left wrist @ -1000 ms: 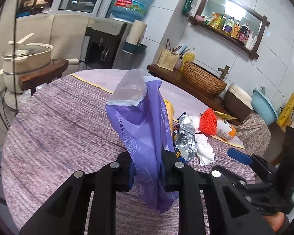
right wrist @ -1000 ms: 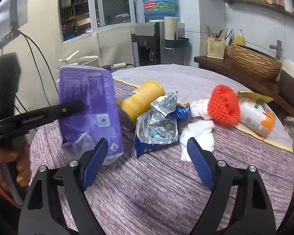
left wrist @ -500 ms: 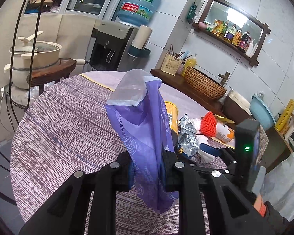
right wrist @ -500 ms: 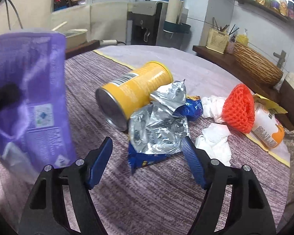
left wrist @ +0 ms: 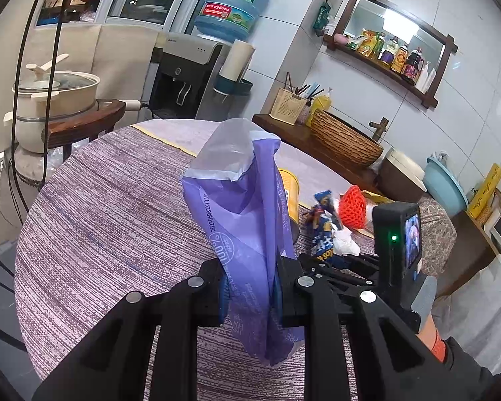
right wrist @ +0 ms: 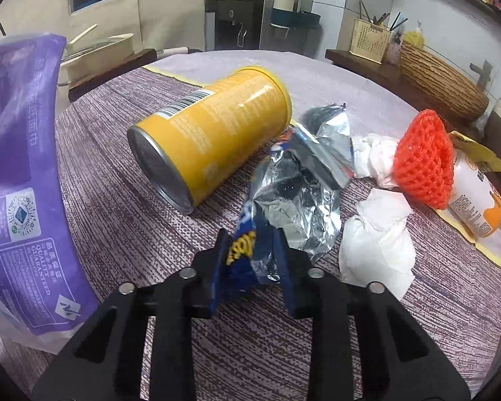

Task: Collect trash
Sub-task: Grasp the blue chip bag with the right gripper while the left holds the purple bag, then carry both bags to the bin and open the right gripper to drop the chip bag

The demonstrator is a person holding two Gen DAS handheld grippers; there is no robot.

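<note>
A blue-and-silver snack wrapper (right wrist: 290, 183) is caught at its blue end between the pads of the right gripper (right wrist: 250, 254), whose jaws are closing and are nearly together; the crumpled foil rises ahead of them, above the table (right wrist: 117, 220). A purple bag (left wrist: 247, 234) is pinched upright in the left gripper (left wrist: 250, 294), whose jaws are drawn tight on it, its clear mouth uppermost, held over the near edge of the table.

One yellow can (right wrist: 213, 133) is seen lying on its side just left of the wrapper, metal base toward the near edge. Two white tissue wads (right wrist: 377, 237) are counted to the right, one near and one farther back, with one orange foam net (right wrist: 424, 160) beside them and one pale bottle (right wrist: 474, 200) behind it at the right edge.

The trash is gathered in the table's middle and right part. The left half and the near strip of the striped cloth are left bare. A wooden counter (right wrist: 367, 63) with a wicker basket (right wrist: 441, 80) runs beyond the far right edge.
</note>
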